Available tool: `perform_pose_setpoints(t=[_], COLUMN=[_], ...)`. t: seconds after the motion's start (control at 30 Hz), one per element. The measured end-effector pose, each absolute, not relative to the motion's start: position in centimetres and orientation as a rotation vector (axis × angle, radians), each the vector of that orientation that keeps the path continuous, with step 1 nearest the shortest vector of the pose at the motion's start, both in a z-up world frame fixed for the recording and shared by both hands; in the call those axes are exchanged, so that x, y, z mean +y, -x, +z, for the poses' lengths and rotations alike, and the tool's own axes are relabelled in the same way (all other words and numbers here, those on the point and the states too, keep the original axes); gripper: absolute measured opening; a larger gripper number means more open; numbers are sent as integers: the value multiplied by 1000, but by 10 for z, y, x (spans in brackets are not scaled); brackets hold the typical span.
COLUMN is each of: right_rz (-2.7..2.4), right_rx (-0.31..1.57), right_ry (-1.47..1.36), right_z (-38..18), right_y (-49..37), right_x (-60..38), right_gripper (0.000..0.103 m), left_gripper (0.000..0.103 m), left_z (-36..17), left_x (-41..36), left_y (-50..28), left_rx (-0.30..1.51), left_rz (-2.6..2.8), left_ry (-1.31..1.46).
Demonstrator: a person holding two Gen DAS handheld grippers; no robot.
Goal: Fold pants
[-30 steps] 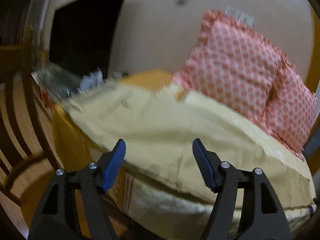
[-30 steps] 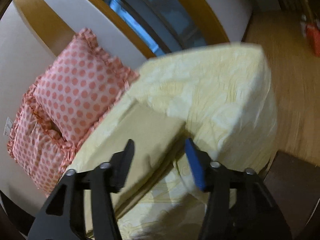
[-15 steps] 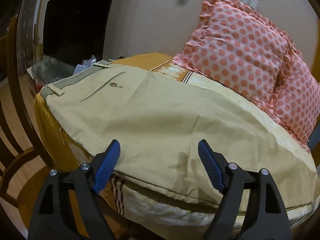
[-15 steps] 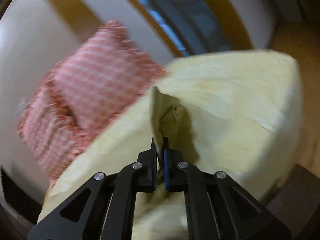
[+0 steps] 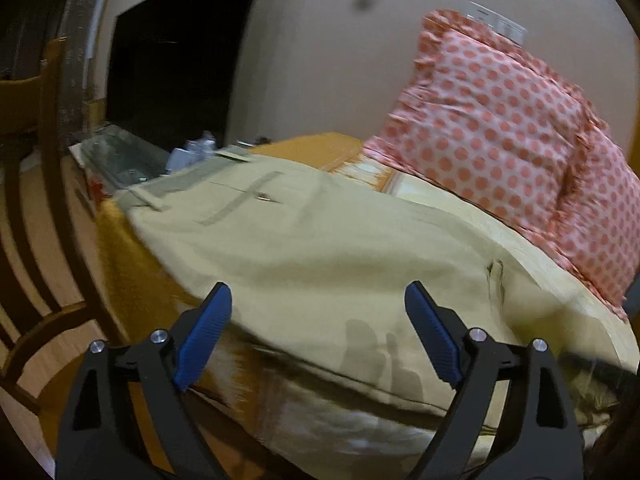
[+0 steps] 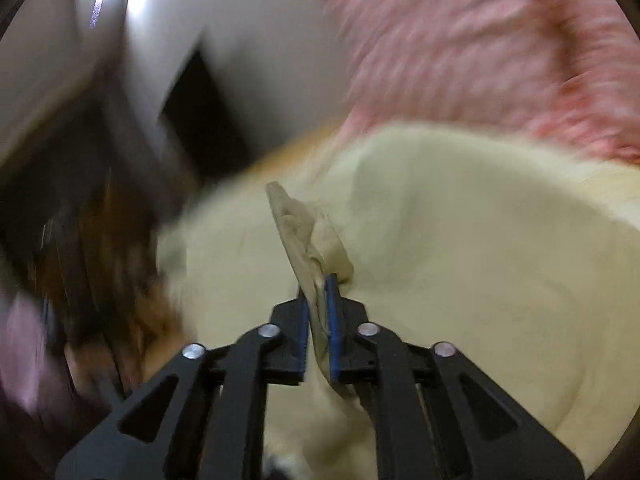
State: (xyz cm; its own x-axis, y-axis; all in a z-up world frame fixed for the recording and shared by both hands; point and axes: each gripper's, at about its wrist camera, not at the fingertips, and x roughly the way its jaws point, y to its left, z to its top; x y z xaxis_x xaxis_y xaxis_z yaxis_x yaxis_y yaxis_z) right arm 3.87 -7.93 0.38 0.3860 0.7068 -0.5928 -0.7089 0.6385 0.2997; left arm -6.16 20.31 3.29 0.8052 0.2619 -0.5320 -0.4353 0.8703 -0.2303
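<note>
Khaki pants (image 5: 320, 248) lie spread across the bed, waistband and back pocket at the far left. My left gripper (image 5: 318, 312) is open and empty, hovering over the near edge of the pants. My right gripper (image 6: 318, 292) is shut on a pinched fold of the pants fabric (image 6: 300, 232), which stands up between its blue pads. The right wrist view is heavily blurred by motion; the rest of the pants (image 6: 460, 260) shows as a pale mass.
Two pink polka-dot pillows (image 5: 500, 148) lean against the wall at the right. A yellow bedsheet (image 5: 560, 272) covers the bed. A wooden chair (image 5: 36, 240) stands at the left. Clutter lies on a side table (image 5: 132, 156) beyond the waistband.
My right gripper closed on the pants' end a second ago and now swings leftward with the fabric held. My left gripper stays open, shifting only slightly.
</note>
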Motion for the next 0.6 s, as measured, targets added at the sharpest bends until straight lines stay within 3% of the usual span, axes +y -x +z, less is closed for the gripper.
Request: perform_pose_setpoints(t=[0.07,0.17,0.3,0.33,0.47,0.6], right_rz=[907,783,656,651,678,698], right_rx=[693,581,737,683,686,690], right_ry=[5,-68,77,108,107,88], right_z=[6,18,-5,-3,5,11], right_y=[-26,-33,-55,-48,-45,-48], right_x=[-83,-106,-93,-92,-97,-95], right_gripper=[45,47,47,46,59,62], left_gripper=[88,88,88,88,87,87], left_z=[30,26,22,21,16,13], left_x=[219,239,257,260,276,284], left_y=[68,74,72,71,63,57], left_rx=[507,498,492,491,503,512], left_rz=[424,458,468,467,461,476], left_ry=[382,443,496,509,581,609])
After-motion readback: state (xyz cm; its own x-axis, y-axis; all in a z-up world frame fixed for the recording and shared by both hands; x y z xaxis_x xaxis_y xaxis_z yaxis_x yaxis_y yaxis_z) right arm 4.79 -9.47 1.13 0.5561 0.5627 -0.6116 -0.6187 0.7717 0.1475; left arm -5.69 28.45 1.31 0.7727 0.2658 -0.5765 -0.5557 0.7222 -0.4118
